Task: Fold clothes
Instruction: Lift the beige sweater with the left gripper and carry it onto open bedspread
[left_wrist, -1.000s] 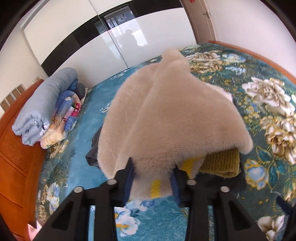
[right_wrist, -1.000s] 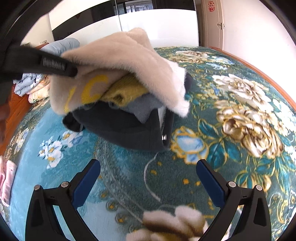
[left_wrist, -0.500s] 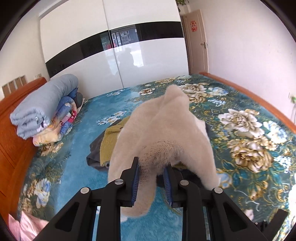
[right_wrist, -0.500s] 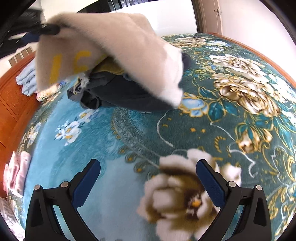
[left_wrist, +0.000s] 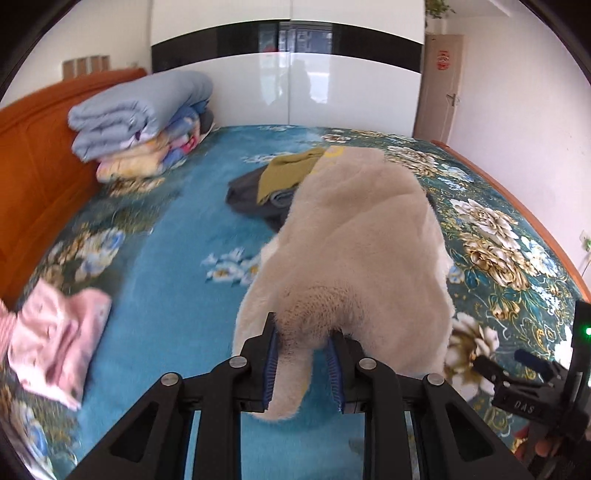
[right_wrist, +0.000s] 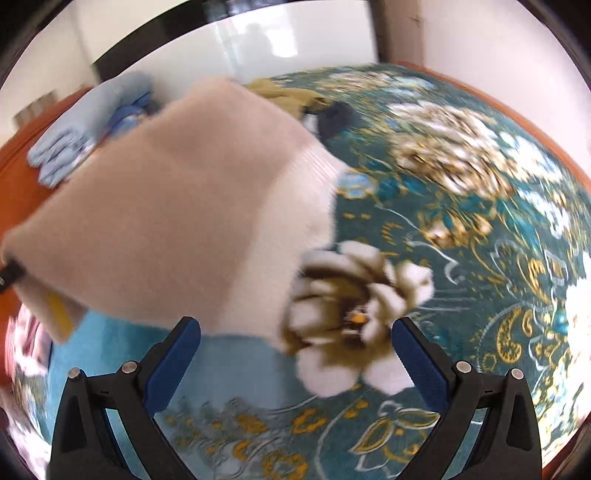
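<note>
Beige fluffy sweater (left_wrist: 354, 236) hangs in the air over the bed, pinched at one bunched edge by the left gripper (left_wrist: 302, 363), jaws clamped tight on the fabric. Thick plush knit, pale cream-tan, ribbed band visible along one edge in the right wrist view (right_wrist: 177, 206). Yellow marking shows at its far end near the pile and at the low left corner in the right view; can't read what it says. A narrow tail of fabric droops down between the left fingers.

Right gripper (right_wrist: 295, 354) has jaws wide apart, nothing between them, just beside the sweater's lower edge, over the floral bedspread (right_wrist: 461, 236).

Behind the sweater: clothes pile (left_wrist: 273, 181) on the bed, olive-yellow knit on top of dark grey pieces, mostly hidden by the sweater. Pink garment (left_wrist: 55, 347) lies crumpled at left, cut off by the frame edge. Folded blue quilt stack (left_wrist: 144, 122) sits against the orange headboard (left_wrist: 37, 162). Right wrist view is motion-blurred, so fine detail is lost. The right gripper shows only partly in the left view, bottom right; a fingertip of the person below it.
</note>
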